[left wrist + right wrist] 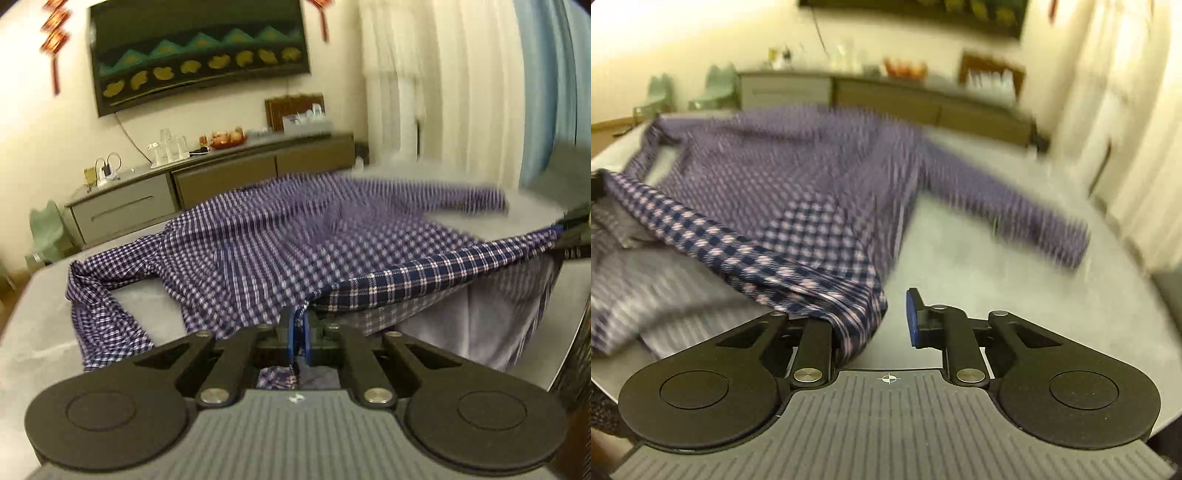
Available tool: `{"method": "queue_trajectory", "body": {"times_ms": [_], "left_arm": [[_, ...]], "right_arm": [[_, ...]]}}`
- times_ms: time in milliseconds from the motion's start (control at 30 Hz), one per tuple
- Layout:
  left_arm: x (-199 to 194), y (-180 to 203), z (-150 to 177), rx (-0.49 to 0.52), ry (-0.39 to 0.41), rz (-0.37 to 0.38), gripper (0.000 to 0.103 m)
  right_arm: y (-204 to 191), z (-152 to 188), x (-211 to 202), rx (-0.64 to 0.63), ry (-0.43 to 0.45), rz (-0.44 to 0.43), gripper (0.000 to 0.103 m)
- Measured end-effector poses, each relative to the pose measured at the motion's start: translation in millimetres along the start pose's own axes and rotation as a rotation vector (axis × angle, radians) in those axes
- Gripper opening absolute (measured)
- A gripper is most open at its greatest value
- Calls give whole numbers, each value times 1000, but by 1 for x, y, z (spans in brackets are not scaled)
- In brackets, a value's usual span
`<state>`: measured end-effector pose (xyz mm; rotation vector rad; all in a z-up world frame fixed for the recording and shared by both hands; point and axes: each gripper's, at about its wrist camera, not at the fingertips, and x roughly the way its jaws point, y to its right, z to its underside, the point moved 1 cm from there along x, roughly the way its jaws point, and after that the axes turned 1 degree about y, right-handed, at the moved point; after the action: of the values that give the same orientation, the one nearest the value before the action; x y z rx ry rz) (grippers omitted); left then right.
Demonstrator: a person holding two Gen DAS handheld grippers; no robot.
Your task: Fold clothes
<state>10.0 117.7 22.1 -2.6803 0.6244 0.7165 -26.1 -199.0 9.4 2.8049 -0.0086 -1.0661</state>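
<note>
Between the blue pads, left claw: the left gripper is closed on the near hem of the one checked shirt, cloth pinched in the narrow gap and a scrap hanging below.
Right claw: the right gripper stands wide apart; one blue pad is bare, while the other finger is buried under a shirt corner draped over it. Whether it has any hold on the cloth cannot be told.
Shirt: one, navy-and-white check, spread across the grey table, its near hem lifted taut between the two claws so the paler inside shows.
Sleeves: two, one bunched at the near left, one stretched out to the far right.
Beyond the table: one long sideboard against the far wall, one dark framed picture above it, pale curtains at right.
</note>
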Motion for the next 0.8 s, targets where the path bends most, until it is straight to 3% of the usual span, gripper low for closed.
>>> {"method": "queue_trajectory", "body": {"times_ms": [33,100,200,267,333,433,467,600,667,800], "left_arm": [[-1,5,3,36,0,-11,6],[-19,10,-3,80,94,-51,6],[-49,13,-21,72,241,-49,7],[-47,17,-27,58,234,-34,7],[-39,22,-24,57,194,-22,7],[-19,31,-10,69,101,-7,12],[-15,34,-4,85,76,-8,14],[-18,38,23,146,39,-49,27],[-20,41,35,161,19,-59,48],[-15,49,54,204,-48,-79,47]], "right_arm": [[-2,7,-3,-12,5,-1,7],[-5,-5,-26,-65,87,41,7],[-12,-40,-78,-224,259,217,7],[-14,-53,-87,-285,264,257,7],[-7,-53,-72,-318,202,265,10],[9,-29,-30,-298,29,304,29],[13,-16,-18,-292,-28,308,40],[5,9,-46,-171,45,204,57],[-12,18,-66,-163,91,131,57],[-57,40,-99,-217,157,-19,52]]}}
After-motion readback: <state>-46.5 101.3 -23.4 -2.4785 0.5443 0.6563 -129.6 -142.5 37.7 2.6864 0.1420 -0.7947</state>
